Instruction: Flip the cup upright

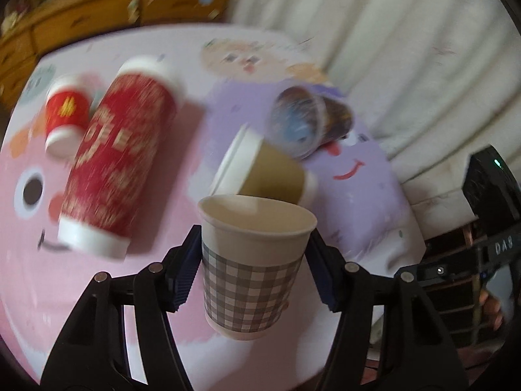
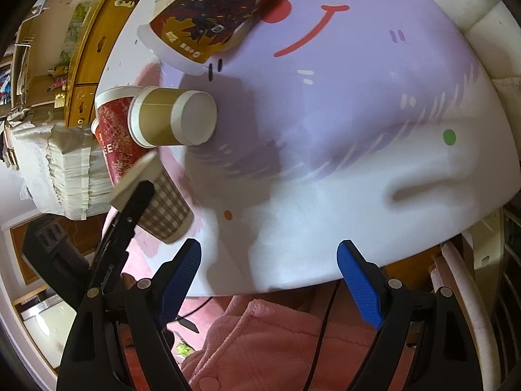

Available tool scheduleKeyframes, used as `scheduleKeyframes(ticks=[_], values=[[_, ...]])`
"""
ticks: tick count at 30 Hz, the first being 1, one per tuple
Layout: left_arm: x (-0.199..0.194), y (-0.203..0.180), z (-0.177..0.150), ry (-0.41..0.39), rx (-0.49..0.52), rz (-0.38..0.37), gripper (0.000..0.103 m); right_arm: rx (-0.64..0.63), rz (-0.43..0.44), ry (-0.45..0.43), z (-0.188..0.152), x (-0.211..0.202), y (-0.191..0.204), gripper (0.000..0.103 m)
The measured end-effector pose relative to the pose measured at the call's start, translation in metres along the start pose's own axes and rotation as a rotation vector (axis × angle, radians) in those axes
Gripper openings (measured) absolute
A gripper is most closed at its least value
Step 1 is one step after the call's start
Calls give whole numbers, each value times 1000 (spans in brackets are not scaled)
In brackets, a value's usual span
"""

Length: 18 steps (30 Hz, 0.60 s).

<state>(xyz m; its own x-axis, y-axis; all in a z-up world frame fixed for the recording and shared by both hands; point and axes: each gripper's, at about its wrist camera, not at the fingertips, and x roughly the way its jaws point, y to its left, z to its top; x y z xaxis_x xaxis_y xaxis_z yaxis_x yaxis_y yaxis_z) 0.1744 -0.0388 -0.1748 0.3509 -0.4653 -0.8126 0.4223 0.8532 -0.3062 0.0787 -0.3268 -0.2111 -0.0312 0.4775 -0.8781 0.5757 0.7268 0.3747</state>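
My left gripper (image 1: pixel 254 260) is shut on a grey-checked paper cup (image 1: pixel 250 270), held upright with its mouth up, just above the pink mat (image 1: pixel 26 260). The same cup (image 2: pixel 166 208) shows in the right wrist view with a left finger across it. A brown cup (image 1: pixel 273 169) lies on its side behind it, also in the right wrist view (image 2: pixel 162 120). My right gripper (image 2: pixel 270 280) is open and empty above the table's near edge.
A tall red cup (image 1: pixel 117 169) and a small red cup (image 1: pixel 65 114) lie on their sides at left. A dark patterned cup (image 2: pixel 208 16) lies on the purple mat (image 2: pixel 358 81). Wooden drawers (image 1: pixel 97 16) stand behind; a white curtain (image 1: pixel 390 49) hangs right.
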Motion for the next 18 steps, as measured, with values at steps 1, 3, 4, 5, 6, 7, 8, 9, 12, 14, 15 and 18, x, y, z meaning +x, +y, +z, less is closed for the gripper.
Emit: scheduleKeyframes(ticks=[1, 3, 4, 5, 6, 7, 8, 9, 12, 14, 15, 18], values=[[-1, -3, -1, -33, 23, -11, 59, 2, -4, 1, -1, 0, -1, 87], [6, -9, -5, -68, 40, -18, 59, 6, -6, -3, -2, -1, -4, 87], [6, -9, -7, -76, 42, -9, 59, -4, -4, -7, -3, -1, -5, 87], [7, -12, -8, -86, 45, -10, 59, -2, -10, -10, -4, -1, -6, 87], [7, -15, -11, -104, 48, -17, 59, 0, -19, -11, -5, -1, -8, 87], [5, -17, -12, -119, 53, -20, 59, -2, -24, -10, -6, -1, -9, 87], [5, -19, -16, -135, 64, -21, 59, -2, -28, -7, -7, 0, -10, 87], [7, -23, -19, -145, 71, -19, 59, -1, -28, -4, -8, 1, -11, 87], [6, -27, -29, -172, 86, -22, 59, 7, -35, 2, -11, 4, -13, 87], [5, -29, -34, -183, 93, -16, 59, 0, -40, 4, -13, 5, -12, 87], [5, -31, -38, -186, 97, -17, 59, -4, -40, 4, -15, 6, -11, 87], [5, -33, -44, -185, 108, -18, 60, -19, -40, 6, -18, 8, -8, 87]])
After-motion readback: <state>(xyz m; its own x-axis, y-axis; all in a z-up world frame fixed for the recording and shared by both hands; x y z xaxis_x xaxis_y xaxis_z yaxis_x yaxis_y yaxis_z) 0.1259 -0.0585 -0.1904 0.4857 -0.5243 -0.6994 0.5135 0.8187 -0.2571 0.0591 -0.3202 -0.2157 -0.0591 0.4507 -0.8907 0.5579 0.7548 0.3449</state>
